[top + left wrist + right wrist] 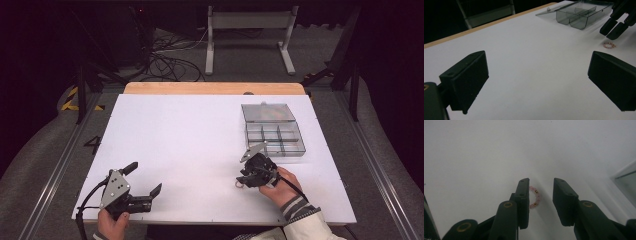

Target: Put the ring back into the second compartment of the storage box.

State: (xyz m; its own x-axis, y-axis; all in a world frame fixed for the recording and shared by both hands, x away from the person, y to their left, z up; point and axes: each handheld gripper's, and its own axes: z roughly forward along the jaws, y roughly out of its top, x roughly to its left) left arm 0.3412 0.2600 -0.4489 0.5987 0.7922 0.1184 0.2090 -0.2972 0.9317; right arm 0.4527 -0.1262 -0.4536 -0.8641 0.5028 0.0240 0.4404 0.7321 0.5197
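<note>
**Right gripper over a small bead ring**

The table (200,150) is the largest thing – a white sheet covers it, and a wooden edge shows at the far side. On its far right part stands the box (275,137), made of clear grey plastic with several compartments; its lid (267,112) lies open flat behind it. In the left gripper view the box (584,13) is seen at the top right, with dividers inside.

The left gripper (142,182) is at the near left of the table, held by the left hand (112,225). Its jaws stand wide apart and hold nothing; in the left gripper view there is only bare white surface between them.

The right gripper (244,179) is at the near right, in front of the box, held by the right hand (285,190), and it points down to the table. Its jaws are open a little, with a narrow gap, and they do not grip anything.

The ring (535,197) is the smallest thing – a little loop of pale pink beads with some tiny gold beads between them. It lies flat on the white sheet, partly hidden behind one jaw of the right gripper, and its visible part is in the gap. In the left gripper view the ring (609,45) lies just under the tips of the right gripper (612,29), near the box but apart from it.
</note>
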